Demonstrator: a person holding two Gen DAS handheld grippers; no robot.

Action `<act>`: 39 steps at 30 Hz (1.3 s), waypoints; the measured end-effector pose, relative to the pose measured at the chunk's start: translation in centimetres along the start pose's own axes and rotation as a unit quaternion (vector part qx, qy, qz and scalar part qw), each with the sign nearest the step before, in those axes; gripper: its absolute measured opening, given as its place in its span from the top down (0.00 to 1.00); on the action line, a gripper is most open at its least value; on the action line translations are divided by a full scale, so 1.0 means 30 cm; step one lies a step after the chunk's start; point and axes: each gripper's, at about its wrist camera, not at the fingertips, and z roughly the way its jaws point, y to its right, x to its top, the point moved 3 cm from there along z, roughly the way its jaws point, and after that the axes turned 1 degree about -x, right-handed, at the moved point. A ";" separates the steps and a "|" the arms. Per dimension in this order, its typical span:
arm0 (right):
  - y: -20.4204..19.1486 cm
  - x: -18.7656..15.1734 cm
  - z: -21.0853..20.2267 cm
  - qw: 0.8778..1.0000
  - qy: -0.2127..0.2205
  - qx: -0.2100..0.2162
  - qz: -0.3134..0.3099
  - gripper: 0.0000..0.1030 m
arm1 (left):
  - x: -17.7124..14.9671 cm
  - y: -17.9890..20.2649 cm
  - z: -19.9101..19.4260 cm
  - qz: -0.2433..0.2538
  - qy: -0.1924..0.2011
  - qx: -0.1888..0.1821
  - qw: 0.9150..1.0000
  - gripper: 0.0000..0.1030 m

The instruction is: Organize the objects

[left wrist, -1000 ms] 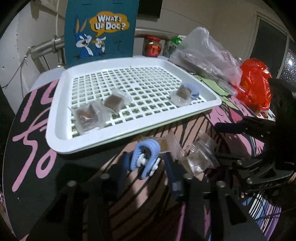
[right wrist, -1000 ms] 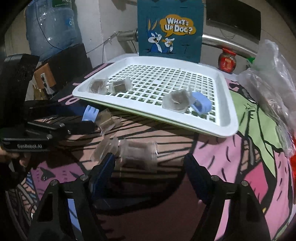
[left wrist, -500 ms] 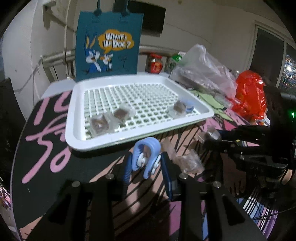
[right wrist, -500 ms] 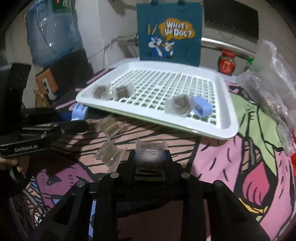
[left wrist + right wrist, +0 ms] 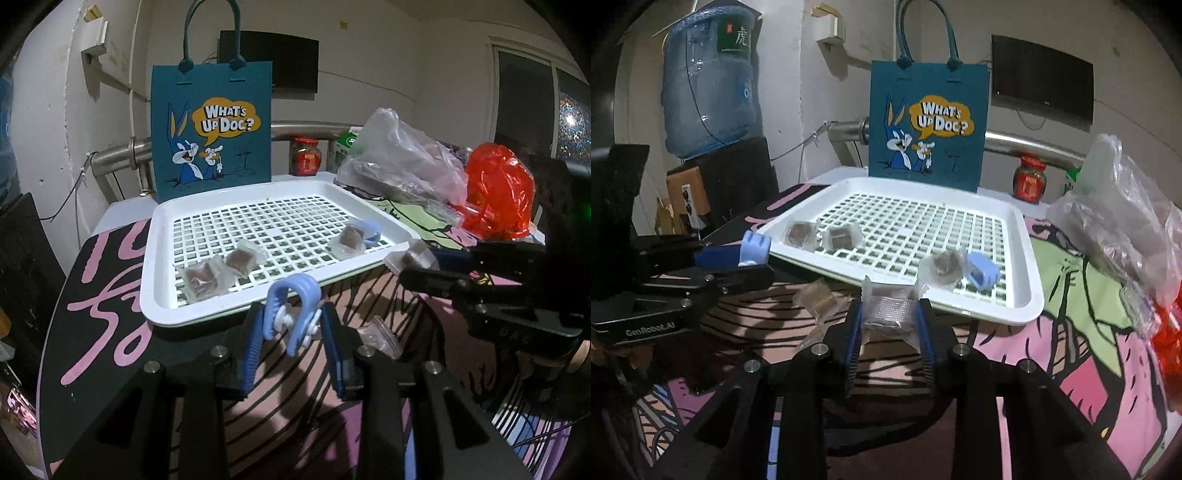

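A white slotted tray (image 5: 155,258) (image 5: 1030,266) lies on the patterned table. It holds three clear wrapped brown packets (image 5: 201,277) (image 5: 242,259) (image 5: 347,240) and a blue clip (image 5: 982,271). My left gripper (image 5: 291,332) is shut on a blue clip (image 5: 293,306), held above the table just before the tray's near rim. My right gripper (image 5: 890,317) is shut on a clear wrapped packet (image 5: 890,310), raised near the tray's front edge. Loose packets (image 5: 816,299) (image 5: 376,334) lie on the table.
A teal cartoon tote bag (image 5: 212,136) stands behind the tray. A red jar (image 5: 1030,182), clear plastic bags (image 5: 402,166) and a red bag (image 5: 498,192) sit at the right. A water bottle (image 5: 709,88) stands at the far left.
My right gripper closed on the wrapped packet and lifted it off the table. My left gripper rose with the blue clip and drew back from the tray.
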 end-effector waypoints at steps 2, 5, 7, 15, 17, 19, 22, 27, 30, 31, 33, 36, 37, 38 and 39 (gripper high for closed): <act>0.000 -0.002 -0.006 1.000 0.005 0.000 -0.001 0.74 | -0.001 0.004 -0.002 0.004 0.002 0.000 1.000 0.71; -0.006 -0.002 -0.013 1.000 0.010 0.002 -0.005 0.74 | 0.001 0.005 -0.007 0.005 0.006 -0.001 1.000 0.71; -0.006 -0.002 -0.014 1.000 0.011 0.002 -0.005 0.74 | 0.001 0.002 -0.007 0.004 0.006 -0.003 1.000 0.71; 0.001 -0.003 -0.020 1.000 0.017 0.004 -0.001 0.73 | -0.002 0.011 -0.011 0.008 0.009 -0.003 1.000 0.71; 0.008 -0.002 -0.026 1.000 0.022 0.004 0.004 0.73 | -0.003 0.018 -0.012 0.014 0.010 -0.001 1.000 0.71; 0.012 -0.002 -0.031 1.000 0.026 0.004 0.007 0.73 | -0.002 0.022 -0.015 0.017 0.012 0.000 1.000 0.71; 0.012 0.000 -0.037 1.000 0.030 0.006 0.008 0.73 | -0.003 0.023 -0.018 0.017 0.014 0.000 1.000 0.71; 0.008 0.000 -0.051 0.999 0.040 0.005 0.004 0.73 | -0.004 0.022 -0.021 0.017 0.017 0.001 1.000 0.71; 0.006 0.001 -0.053 0.999 0.041 0.004 0.002 0.73 | -0.005 0.022 -0.021 0.017 0.017 0.001 1.000 0.71; 0.005 0.001 -0.054 0.999 0.041 0.004 0.002 0.73 | -0.005 0.022 -0.021 0.017 0.016 0.001 1.000 0.71; 0.005 0.000 -0.054 0.999 0.041 0.004 0.002 0.73 | -0.005 0.022 -0.020 0.016 0.015 0.000 1.000 0.71; 0.008 0.000 -0.055 0.999 0.041 0.004 0.004 0.73 | -0.005 0.021 -0.021 0.016 0.015 0.000 1.000 0.71; 0.009 0.000 -0.055 0.999 0.041 0.004 0.005 0.73 | -0.005 0.021 -0.021 0.016 0.015 0.000 1.000 0.71; 0.010 0.001 -0.055 0.999 0.041 0.004 0.005 0.73 | -0.005 0.021 -0.021 0.016 0.015 0.000 1.000 0.71; 0.010 0.001 -0.054 0.999 0.041 0.005 0.006 0.73 | -0.005 0.021 -0.021 0.016 0.015 0.000 1.000 0.71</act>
